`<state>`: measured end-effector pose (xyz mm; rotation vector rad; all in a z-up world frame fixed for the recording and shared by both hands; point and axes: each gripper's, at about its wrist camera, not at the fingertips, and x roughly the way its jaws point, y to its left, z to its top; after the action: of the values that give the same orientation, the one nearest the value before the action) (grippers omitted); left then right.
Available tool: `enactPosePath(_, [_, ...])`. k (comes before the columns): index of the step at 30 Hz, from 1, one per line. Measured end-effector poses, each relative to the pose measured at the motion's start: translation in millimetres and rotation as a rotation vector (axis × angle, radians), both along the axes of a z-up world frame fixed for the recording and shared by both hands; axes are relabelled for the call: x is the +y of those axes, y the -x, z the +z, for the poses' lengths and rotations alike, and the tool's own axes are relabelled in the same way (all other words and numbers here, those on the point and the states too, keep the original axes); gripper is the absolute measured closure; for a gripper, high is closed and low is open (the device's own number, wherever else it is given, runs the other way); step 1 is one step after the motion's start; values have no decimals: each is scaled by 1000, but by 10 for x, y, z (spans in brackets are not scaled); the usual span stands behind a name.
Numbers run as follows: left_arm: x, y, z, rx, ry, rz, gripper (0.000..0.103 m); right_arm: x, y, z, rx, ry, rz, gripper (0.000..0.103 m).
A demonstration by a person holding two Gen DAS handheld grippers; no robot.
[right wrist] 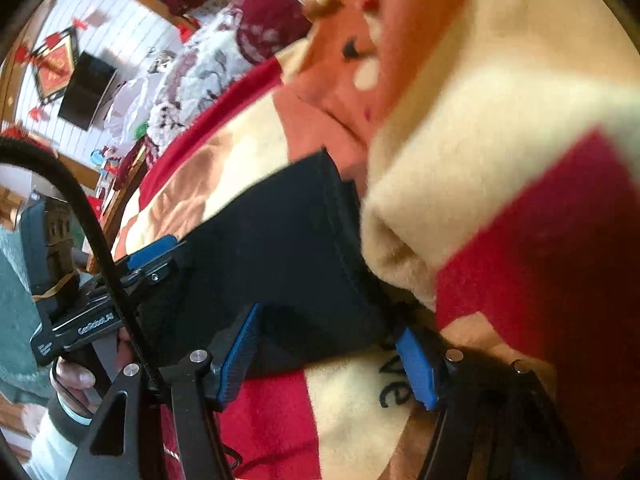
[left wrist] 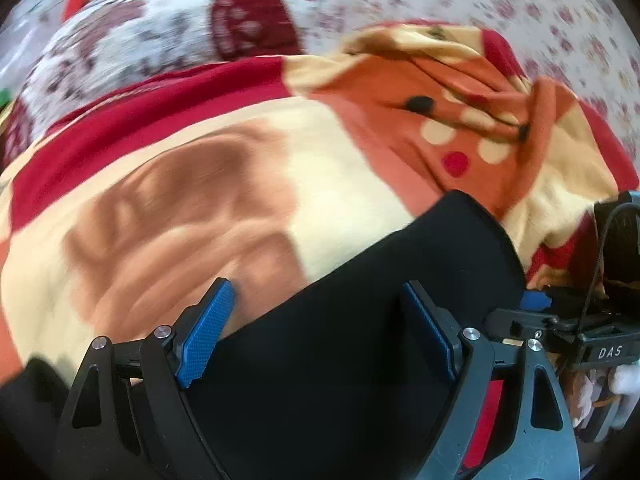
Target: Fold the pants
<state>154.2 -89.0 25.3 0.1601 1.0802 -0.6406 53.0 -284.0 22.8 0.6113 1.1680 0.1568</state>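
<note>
Pants lie on a rumpled blanket, seemingly ungripped between spread left gripper and right gripper; closing could snag blanket pile.

1. My black pants fill the lower middle of my left view, a flat, smooth dark panel running up toward the right.
2. In my right view they sit centre-left, with a stitched hem edge along their right side.
</note>
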Motion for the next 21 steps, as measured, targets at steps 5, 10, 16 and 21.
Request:
enactPosePath(5, [-272, -123, -13, 38, 28, -128, 17, -7, 68, 3, -6, -29, -11, 38])
enactPosePath(10, [-479, -274, 2, 75, 66, -163, 18, 37, 144, -12, -19, -24, 8, 38])
enactPosePath(16, [-791, -293, -61, 70, 40, -226, 17, 158, 100, -39, -82, 10, 34, 24])
enactPosePath(21, [-921, -206, -106, -17, -30, -296, 17, 214, 75, -40, -90, 26, 47, 17])
